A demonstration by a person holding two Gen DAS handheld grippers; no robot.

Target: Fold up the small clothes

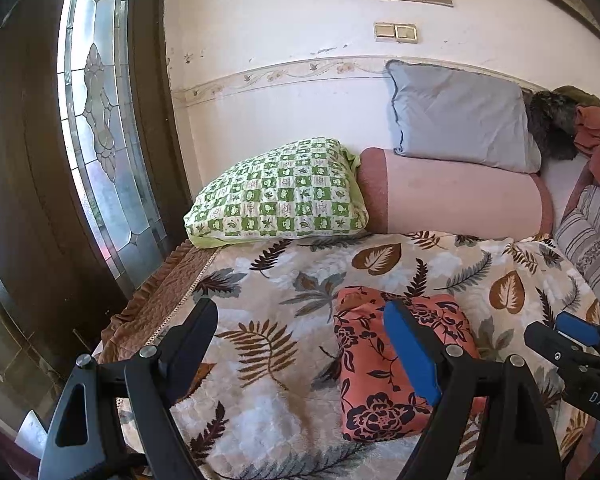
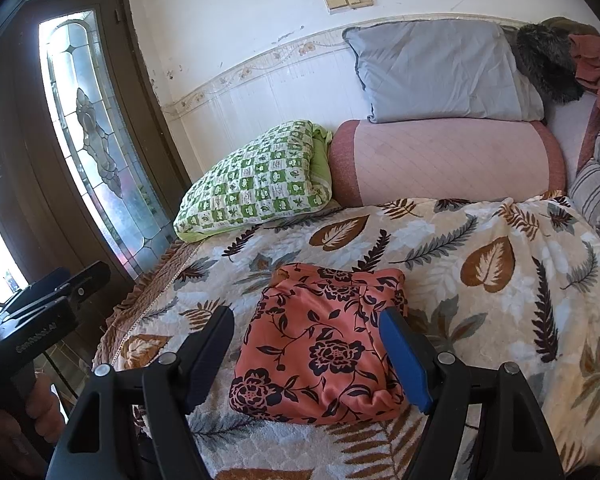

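Note:
A small orange garment with dark flower print (image 1: 374, 364) lies folded into a compact rectangle on the leaf-patterned bedspread (image 1: 284, 280). It also shows in the right wrist view (image 2: 320, 348). My left gripper (image 1: 300, 328) is open and empty, hovering above the bed to the left of the garment. My right gripper (image 2: 306, 338) is open and empty, held above the garment with its fingers either side of it, not touching. The right gripper also shows at the right edge of the left wrist view (image 1: 572, 340). The left gripper shows at the left edge of the right wrist view (image 2: 56, 288).
A green checked pillow (image 1: 280, 196), a pink bolster (image 1: 456, 196) and a grey pillow (image 1: 460, 116) lie against the wall at the bed's far side. A striped cushion (image 1: 592, 236) and a heap of clothes (image 1: 596, 132) are at the right. A dark door with stained glass (image 1: 96, 120) stands left.

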